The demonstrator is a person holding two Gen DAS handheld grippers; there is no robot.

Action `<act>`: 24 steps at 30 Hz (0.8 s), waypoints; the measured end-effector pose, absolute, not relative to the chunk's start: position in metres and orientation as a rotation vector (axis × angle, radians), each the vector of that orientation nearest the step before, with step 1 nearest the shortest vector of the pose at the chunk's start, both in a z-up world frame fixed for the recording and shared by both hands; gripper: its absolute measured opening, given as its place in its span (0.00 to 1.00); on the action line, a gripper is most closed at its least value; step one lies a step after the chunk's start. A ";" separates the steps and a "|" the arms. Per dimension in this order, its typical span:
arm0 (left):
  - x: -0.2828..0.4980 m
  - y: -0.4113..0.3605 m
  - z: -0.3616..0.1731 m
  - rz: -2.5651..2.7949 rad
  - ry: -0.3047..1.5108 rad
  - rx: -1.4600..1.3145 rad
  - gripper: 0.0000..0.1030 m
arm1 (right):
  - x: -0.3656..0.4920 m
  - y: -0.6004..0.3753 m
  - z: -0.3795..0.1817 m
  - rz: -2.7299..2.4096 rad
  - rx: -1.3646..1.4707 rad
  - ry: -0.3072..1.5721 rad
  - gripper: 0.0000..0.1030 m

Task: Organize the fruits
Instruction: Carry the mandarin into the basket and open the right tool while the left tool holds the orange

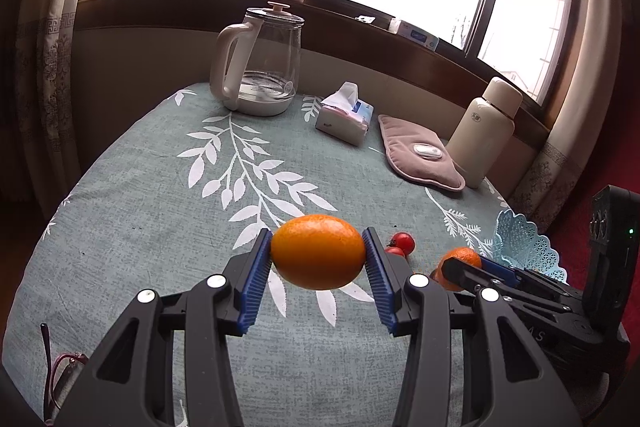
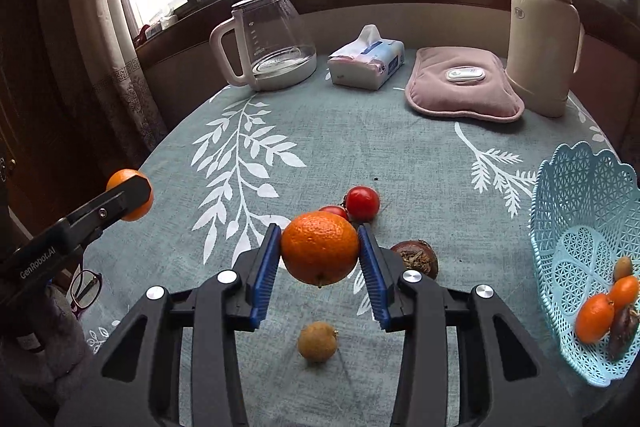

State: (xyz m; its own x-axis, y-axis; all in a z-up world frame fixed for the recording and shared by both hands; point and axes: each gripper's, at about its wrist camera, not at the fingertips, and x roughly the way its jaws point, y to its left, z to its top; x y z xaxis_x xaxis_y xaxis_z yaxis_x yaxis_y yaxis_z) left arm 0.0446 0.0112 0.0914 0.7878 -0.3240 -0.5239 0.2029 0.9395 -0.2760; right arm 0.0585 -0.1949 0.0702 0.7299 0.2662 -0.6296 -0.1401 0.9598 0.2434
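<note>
My left gripper (image 1: 319, 253) is shut on a smooth orange (image 1: 319, 251) and holds it above the tablecloth; it also shows in the right wrist view (image 2: 130, 193). My right gripper (image 2: 319, 247) is shut on a rougher orange (image 2: 320, 247), lifted above the table; that orange shows in the left wrist view (image 1: 460, 259). Two red tomatoes (image 2: 362, 203) lie just beyond it. A brown fruit (image 2: 416, 257) lies to its right and a small tan fruit (image 2: 318, 341) beneath it. The light blue basket (image 2: 580, 195) at the right holds several small fruits (image 2: 596, 311).
At the back of the table stand a glass kettle (image 2: 268, 43), a tissue pack (image 2: 366, 61), a pink warmer pad (image 2: 460, 83) and a cream thermos (image 2: 544, 35). Glasses (image 2: 84, 287) lie at the left table edge. The table ends at the window wall.
</note>
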 end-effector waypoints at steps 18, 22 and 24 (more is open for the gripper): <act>0.041 0.000 0.090 -0.311 0.605 -0.187 0.45 | 0.018 -0.297 0.091 0.027 0.337 0.637 0.40; 0.040 -0.003 0.089 -0.316 0.608 -0.182 0.45 | 0.006 -0.326 0.087 -0.036 0.371 0.634 0.40; 0.039 -0.005 0.088 -0.319 0.609 -0.178 0.45 | 0.000 -0.339 0.083 -0.065 0.395 0.640 0.40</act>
